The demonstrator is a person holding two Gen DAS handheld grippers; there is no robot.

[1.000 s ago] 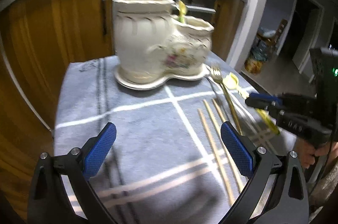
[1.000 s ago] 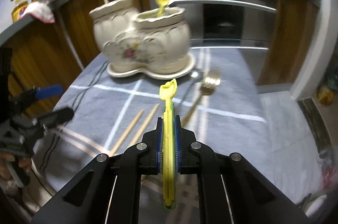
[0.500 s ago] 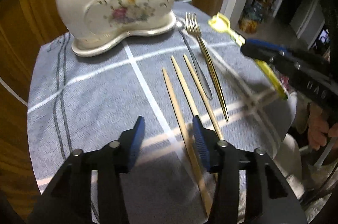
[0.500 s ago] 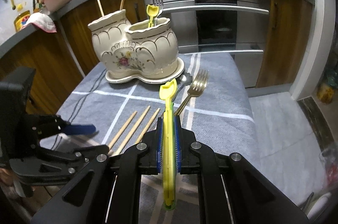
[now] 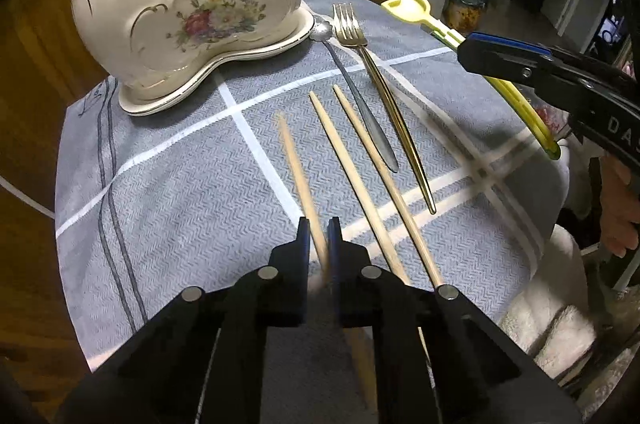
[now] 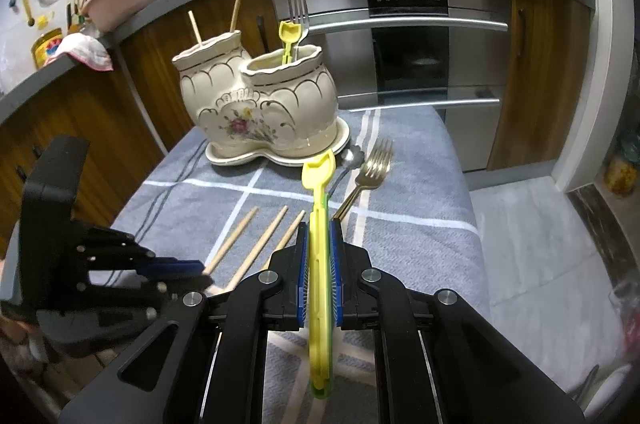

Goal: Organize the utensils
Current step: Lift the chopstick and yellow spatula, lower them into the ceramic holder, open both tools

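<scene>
The left tongs (image 5: 318, 240), at the bottom centre of their view, were clamped on the near end of a chopstick (image 5: 298, 170), probably to carry it to the holder (image 5: 180, 12) at upper left. The right tongs (image 6: 319, 244) gripped a yellow scoop (image 6: 318, 208) mid-handle, clear of the desk (image 5: 160, 184). Two chopsticks (image 5: 360, 180), a spoon (image 5: 362, 112) and a fork (image 5: 384, 96) lay alongside on the cloth.

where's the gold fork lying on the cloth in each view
Left wrist view: the gold fork lies right of centre on the cloth, tines toward the holder, beside the grey spoon.
Right wrist view: it lies right of centre, tines up at, its handle running behind the yellow utensil.
Shared landmark: the floral ceramic holder.
</scene>
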